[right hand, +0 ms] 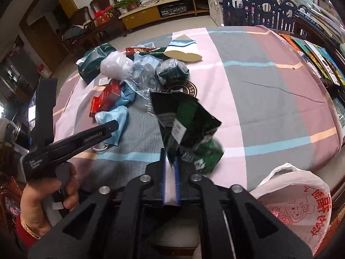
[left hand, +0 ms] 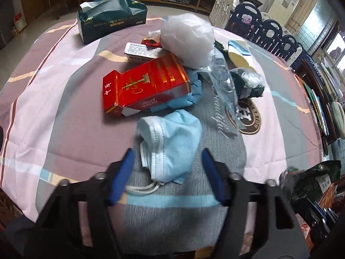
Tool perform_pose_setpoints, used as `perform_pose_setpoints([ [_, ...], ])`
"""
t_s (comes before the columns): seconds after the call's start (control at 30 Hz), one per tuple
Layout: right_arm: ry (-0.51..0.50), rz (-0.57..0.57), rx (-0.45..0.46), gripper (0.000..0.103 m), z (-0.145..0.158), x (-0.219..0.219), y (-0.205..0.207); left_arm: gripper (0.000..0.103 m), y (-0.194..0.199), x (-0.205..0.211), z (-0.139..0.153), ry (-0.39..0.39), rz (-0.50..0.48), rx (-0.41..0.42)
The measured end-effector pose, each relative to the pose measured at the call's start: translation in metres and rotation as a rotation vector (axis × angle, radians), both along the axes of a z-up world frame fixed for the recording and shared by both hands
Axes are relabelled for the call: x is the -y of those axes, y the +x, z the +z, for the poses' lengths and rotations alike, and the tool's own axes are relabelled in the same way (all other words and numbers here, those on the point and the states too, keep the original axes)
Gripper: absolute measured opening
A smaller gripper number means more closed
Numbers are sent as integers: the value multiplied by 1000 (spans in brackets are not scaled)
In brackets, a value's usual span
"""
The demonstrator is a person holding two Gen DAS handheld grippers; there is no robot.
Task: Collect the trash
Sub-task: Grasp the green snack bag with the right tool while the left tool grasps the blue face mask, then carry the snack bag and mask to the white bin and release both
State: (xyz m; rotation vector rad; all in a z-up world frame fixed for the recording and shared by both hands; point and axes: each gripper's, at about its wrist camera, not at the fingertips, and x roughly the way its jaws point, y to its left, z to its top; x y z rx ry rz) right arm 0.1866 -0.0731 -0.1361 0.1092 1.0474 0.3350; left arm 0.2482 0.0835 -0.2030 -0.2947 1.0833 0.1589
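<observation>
Trash: tissue pack (left hand: 112,24) reads "DREAMING TENDER DREAMS".

1. Table (right hand: 269,82), covered by a cloth in pink, grey and mauve blocks with thin blue and peach stripes.
2. Low yellow TV cabinet (right hand: 151,13) against the far wall.
3. Potted plant (right hand: 127,3) on the cabinet's left end.
4. Folding fence panels (right hand: 258,6), navy and white, beyond the table.
5. Dark wooden chairs (right hand: 86,19) at far left.
</observation>
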Motion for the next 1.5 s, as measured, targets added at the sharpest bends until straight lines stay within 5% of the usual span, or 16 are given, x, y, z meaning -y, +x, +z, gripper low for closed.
perform_pose_setpoints([
  [0.1,14,-27,-7,55,-2,4,0,47,5,-8,-9,-31,-4,-4],
  [0.3,-6,-53,-9,63,-4,8,4,18,-3,-22,-13,-87,3,43],
  [0.43,-26,-42,-7,65,-6,1,6,17,-25,-34,9,-114,42,119],
  [0.67,-83,-24,-30,74,-33,-25,19,17,-81,-52,60,14,102,215],
  [0.73,-92,-52,-77,71,-46,-28,26,17,-97,-58,70,39,116,233],
  [0.8,-75,-76,-121,34,-52,-29,30,17,-109,-64,76,63,131,243],
  [0.87,-49,-84,-146,10,-53,-31,30,17,-118,-69,79,73,146,241],
  [0.9,-44,-82,-139,6,-50,-33,28,17,-121,-70,81,70,153,243],
  [1.17,-103,-79,33,3,2,-38,8,17,-130,-71,98,97,169,300],
  [1.5,-107,-96,64,3,12,-32,-4,17,-134,-67,101,106,162,302],
])
